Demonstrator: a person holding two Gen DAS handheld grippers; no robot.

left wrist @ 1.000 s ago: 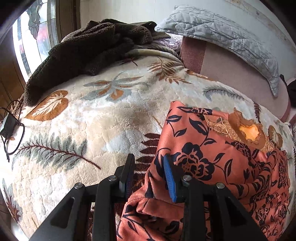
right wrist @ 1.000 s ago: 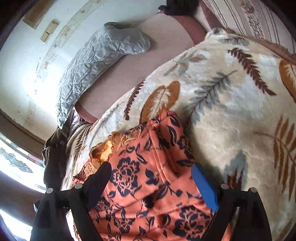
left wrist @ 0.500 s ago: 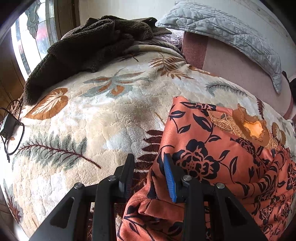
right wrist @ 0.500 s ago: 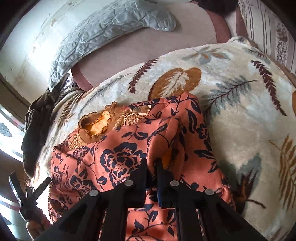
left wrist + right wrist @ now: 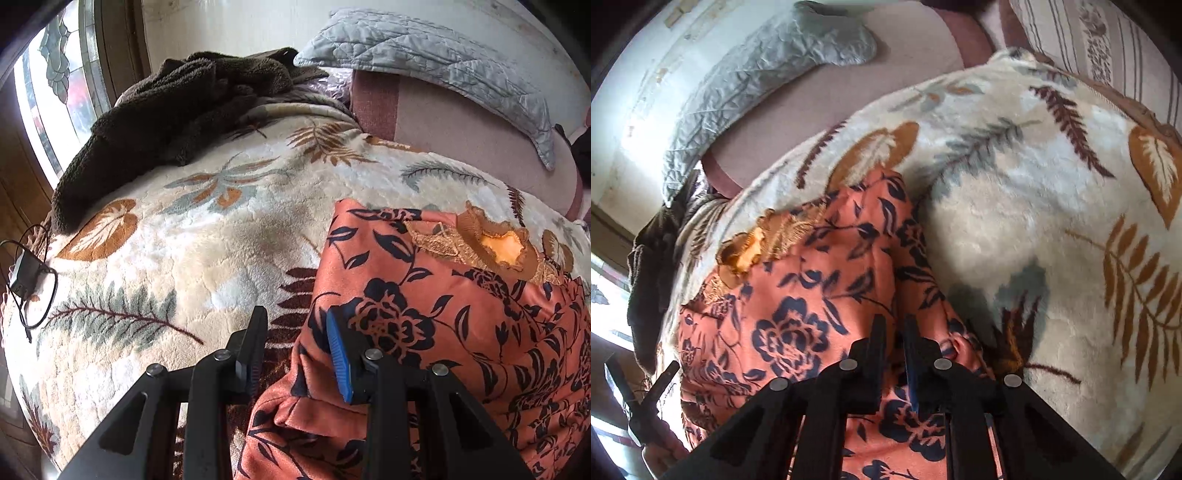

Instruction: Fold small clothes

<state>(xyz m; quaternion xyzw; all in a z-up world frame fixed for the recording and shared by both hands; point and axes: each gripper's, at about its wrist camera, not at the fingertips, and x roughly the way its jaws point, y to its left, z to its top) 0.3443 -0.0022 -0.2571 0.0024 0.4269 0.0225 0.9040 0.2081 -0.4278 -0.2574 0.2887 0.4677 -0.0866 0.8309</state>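
An orange garment with dark blue flowers and a gold embroidered neckline lies on a leaf-patterned plush blanket. My left gripper stands part open at the garment's left edge. That edge lies between the jaws against the blue pad, and the other finger is clear of it. In the right wrist view the same garment has a raised fold on its right side. My right gripper pinches that fold in a narrow gap, and its jaws are easing open slightly.
A brown fleece throw is heaped at the blanket's far left, by a stained-glass window. A grey quilted pillow leans on the pink headboard. A black charger with cable lies at the left edge. A striped cushion sits far right.
My right gripper went from wide open over the garment to closed on a fold of it, and the fold rose into a ridge. The left gripper stayed put with the same gap.
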